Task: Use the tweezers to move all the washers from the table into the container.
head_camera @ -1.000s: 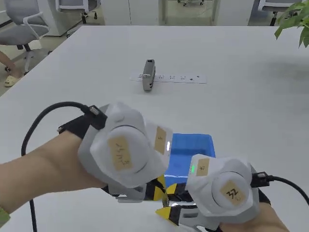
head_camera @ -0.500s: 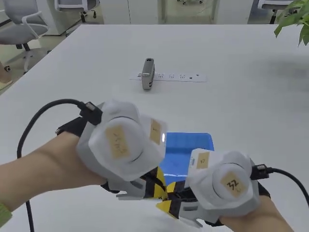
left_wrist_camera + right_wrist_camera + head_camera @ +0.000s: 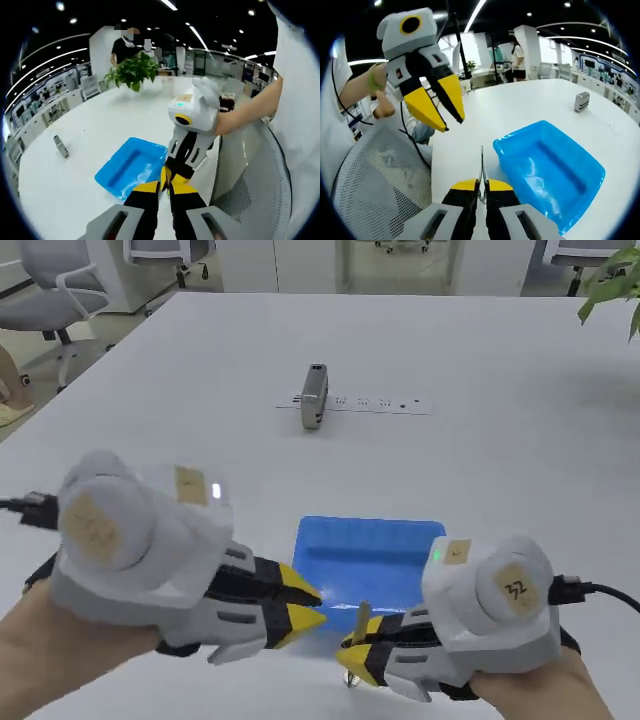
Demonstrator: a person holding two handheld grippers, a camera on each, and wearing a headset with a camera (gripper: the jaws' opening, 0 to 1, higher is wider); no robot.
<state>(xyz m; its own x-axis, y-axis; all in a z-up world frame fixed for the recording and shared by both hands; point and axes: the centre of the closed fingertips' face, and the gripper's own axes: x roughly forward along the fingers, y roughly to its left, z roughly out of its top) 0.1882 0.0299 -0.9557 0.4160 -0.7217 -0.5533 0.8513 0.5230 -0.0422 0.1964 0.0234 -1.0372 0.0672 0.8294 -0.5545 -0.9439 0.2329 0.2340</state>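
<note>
Steel tweezers point(image 3: 482, 165) sit clamped in the right claw point(image 3: 481, 186), tips over the counter point(image 3: 520, 105) just beside the blue container point(image 3: 517, 132); approach each pick level, holding the left claw point(image 3: 166, 182), whose gap cannot be judged, clear.

Open tabletop point(image 3: 520, 440) around blue container point(image 3: 370, 552), power strip point(image 3: 385, 403) and grey block point(image 3: 314, 396) well beyond

Two tongs point(image 3: 318, 605) point(image 3: 352, 653), one tweezers point(image 3: 482, 161), one container point(image 3: 372, 542)
</note>
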